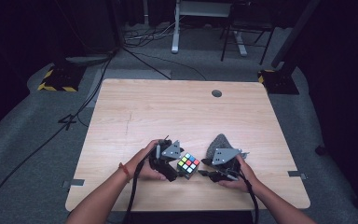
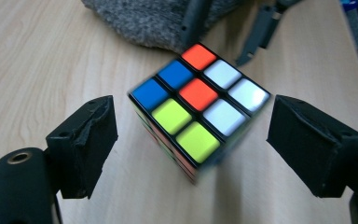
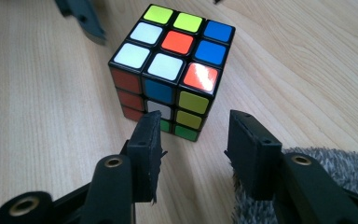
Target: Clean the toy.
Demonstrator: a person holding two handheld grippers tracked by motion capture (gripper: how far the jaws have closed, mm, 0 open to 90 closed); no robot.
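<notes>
In the high view, the puzzle cube (image 1: 188, 164) sat on the wooden table (image 1: 168, 107) in the lower middle of the frame, between the two tools. The left gripper (image 1: 175, 168) lay just to its left and the right gripper (image 1: 204, 173) just to its right, each held in a hand.

In the left gripper view, the cube (image 2: 199, 109) stood in the centre of the frame between the two black jaws, with clear gaps on both sides; the tool was released, touching nothing. A grey cloth (image 2: 154, 21) lay at the upper edge, just behind the cube.

In the right gripper view, the cube (image 3: 172, 70) filled the upper middle, ahead of the jaws, which stood apart with bare table between them, gripping nothing. The cloth (image 3: 349, 172) showed at the lower right.
</notes>
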